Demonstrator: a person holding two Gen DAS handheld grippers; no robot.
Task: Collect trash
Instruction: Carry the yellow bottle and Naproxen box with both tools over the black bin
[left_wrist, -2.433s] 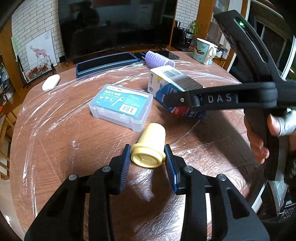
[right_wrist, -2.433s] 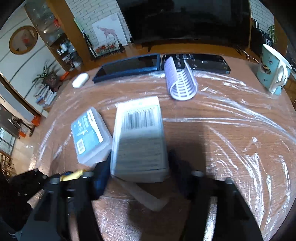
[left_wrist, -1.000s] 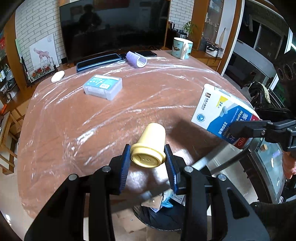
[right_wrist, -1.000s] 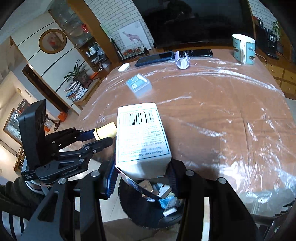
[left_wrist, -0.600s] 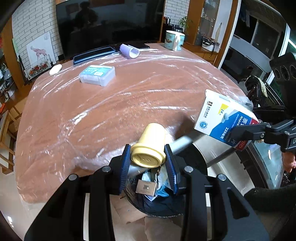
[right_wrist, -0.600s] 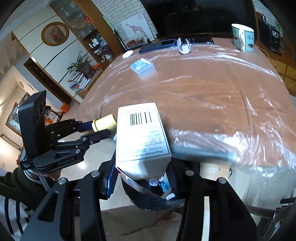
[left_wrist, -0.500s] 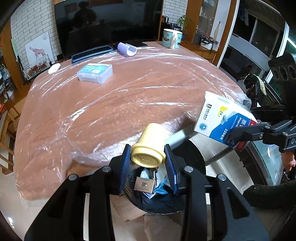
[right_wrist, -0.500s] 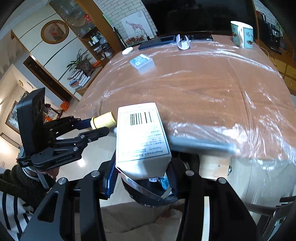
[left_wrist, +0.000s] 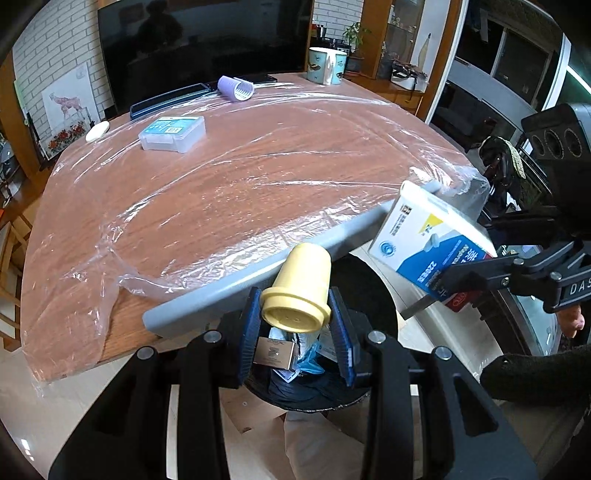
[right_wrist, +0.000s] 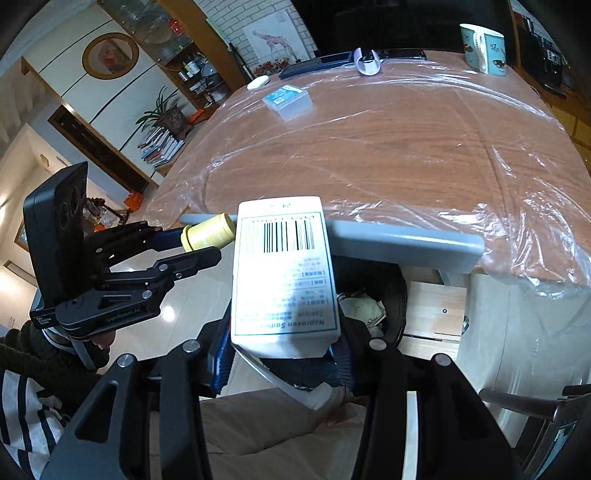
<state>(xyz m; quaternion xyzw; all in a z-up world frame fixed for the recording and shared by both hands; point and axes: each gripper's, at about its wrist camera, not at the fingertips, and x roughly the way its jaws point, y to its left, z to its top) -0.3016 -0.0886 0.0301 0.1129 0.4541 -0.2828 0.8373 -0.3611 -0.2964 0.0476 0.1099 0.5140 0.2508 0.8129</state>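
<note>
Left wrist view: my left tool (left_wrist: 295, 325) is clenched on the yellow bottle (left_wrist: 301, 290), pads on its wide cap end, long axis pointing away from me and tilted up toward the tabletop (left_wrist: 229, 177) edge. The trash bin (left_wrist: 373, 291) sits directly below and just ahead of the fingers; cardboard and wrappers already lie inside.

Right wrist view: my right tool (right_wrist: 282, 360) is gripping the white medicine box (right_wrist: 284, 269) at its near end, long axis running forward, barcode face up. The bin opening (right_wrist: 391, 295) shows below and slightly right of that box, partly hidden by it.

Key relation: both items hang off the tabletop's near edge, over or just beside the bin mouth. The bottle looks better centred, so I'd judge the left hand drops first. Risk: the box's far end overlaps the grey edge strip (right_wrist: 406, 242) from this angle, so on release it could catch there; I can't tell the clearance.
</note>
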